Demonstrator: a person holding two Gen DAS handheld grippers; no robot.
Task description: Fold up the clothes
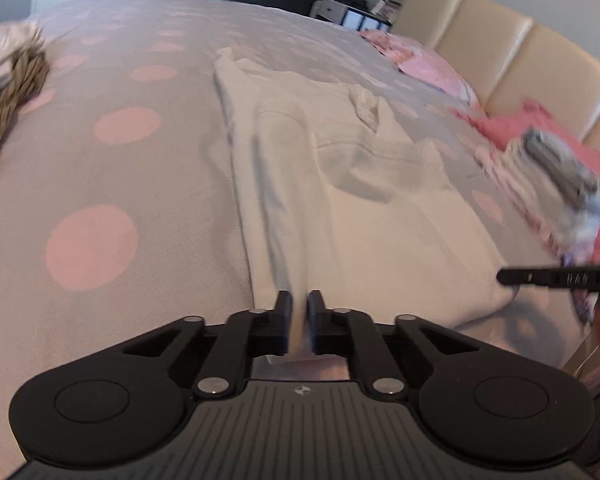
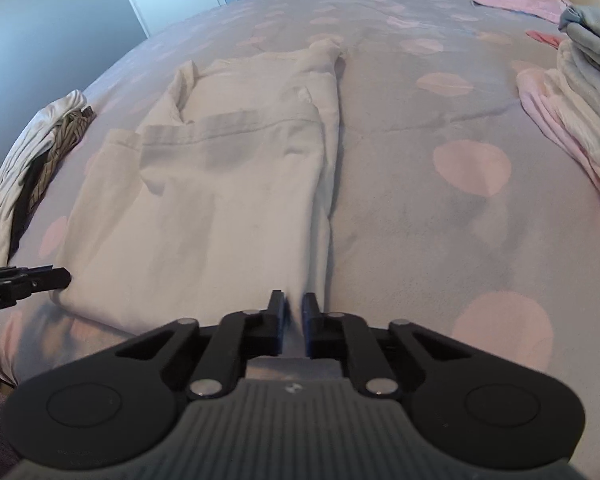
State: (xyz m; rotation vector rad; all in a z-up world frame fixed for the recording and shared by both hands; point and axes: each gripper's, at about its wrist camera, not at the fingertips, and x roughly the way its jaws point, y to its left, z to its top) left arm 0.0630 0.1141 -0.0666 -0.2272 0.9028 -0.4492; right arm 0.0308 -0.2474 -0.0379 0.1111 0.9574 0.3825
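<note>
Left gripper (image 1: 299, 300): jaws nearly together, pinching the near hem of the white garment at its left edge.
Right gripper (image 2: 292, 300): jaws nearly together, pinching the same hem at the right edge.
White garment (image 2: 220, 184): cream-white, apparently trousers; lies flat on the bedspread, running from 6 o'clock toward 12 o'clock in both wrist views, waistband about halfway up, far ends near 12 o'clock.
Progress: judged early in this item's fold; lengthwise halving appears done, crosswise fold not yet made.
Remaining: judged, carry the pinched hem toward 12 o'clock, then stack.
Folded stack (image 2: 580, 112): at 2 o'clock in the right view; pink, white and grey pieces, finished.
Unfolded pile (image 2: 40, 148): at 9 o'clock in the right view; white and striped items awaiting folding.
Bedspread (image 2: 440, 200): grey with pink dots.
Containers: none visible.
</note>
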